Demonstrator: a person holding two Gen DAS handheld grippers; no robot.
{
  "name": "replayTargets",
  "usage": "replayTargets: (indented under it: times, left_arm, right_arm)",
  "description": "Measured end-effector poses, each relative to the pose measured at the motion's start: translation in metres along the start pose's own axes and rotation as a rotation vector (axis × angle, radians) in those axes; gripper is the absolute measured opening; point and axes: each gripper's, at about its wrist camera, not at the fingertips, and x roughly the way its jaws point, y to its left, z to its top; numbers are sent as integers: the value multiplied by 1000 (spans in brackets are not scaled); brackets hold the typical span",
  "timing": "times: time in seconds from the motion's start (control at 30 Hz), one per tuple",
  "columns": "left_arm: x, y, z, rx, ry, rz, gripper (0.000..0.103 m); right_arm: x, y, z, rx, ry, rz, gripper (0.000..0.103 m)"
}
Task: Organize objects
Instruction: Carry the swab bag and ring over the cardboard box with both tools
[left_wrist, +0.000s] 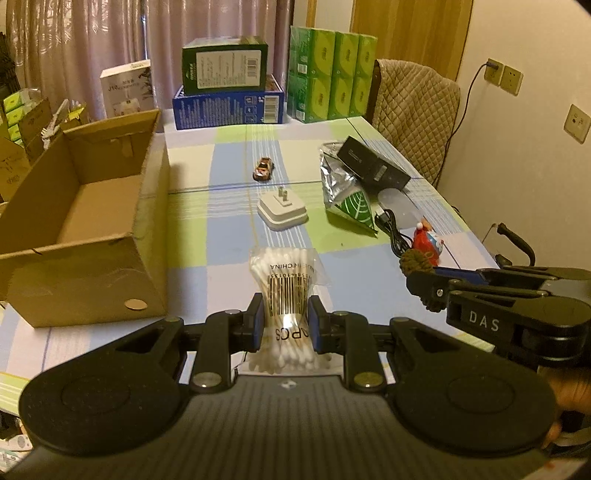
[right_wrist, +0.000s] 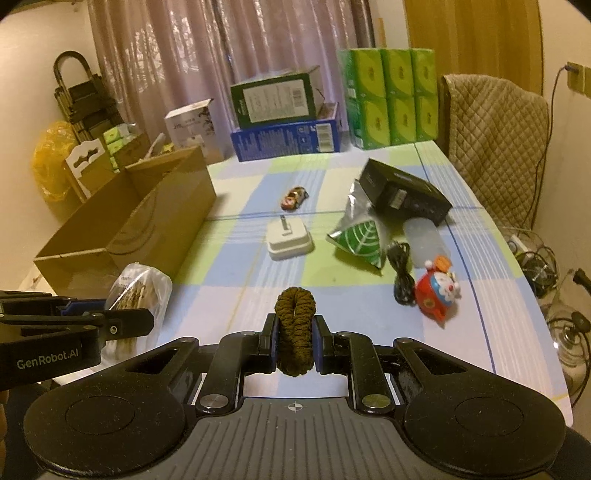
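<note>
Pinching the cotton swab bag (left_wrist: 284, 291) squarely between my left gripper (left_wrist: 285, 321) jaws; my right gripper (right_wrist: 295, 338) clamps the brown scrunchie (right_wrist: 295, 325), both near the table's (right_wrist: 354, 314) front edge.

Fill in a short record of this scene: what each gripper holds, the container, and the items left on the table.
left gripper: shut on cotton swab bag
right gripper: shut on brown scrunchie
container: open cardboard box, left of the table, looks empty
still on table: toy car, white plug adapter, green foil packet, black cable, red toy
</note>
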Motion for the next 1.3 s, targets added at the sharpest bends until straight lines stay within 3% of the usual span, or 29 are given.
replayTargets:
  times: [0.73, 1.03, 1.3]
  left_arm:
    - [-37, 38, 18, -27, -53, 28, 20]
    - [-65, 114, 55, -7, -96, 155, 20]
    - [-49, 189, 78, -32, -60, 213, 20]
  right_arm:
    - [1, 44, 33, -79, -20, 81, 15]
    - [27, 115, 85, -190, -49, 209, 15]
    - [84, 171, 108, -220, 5, 297, 15]
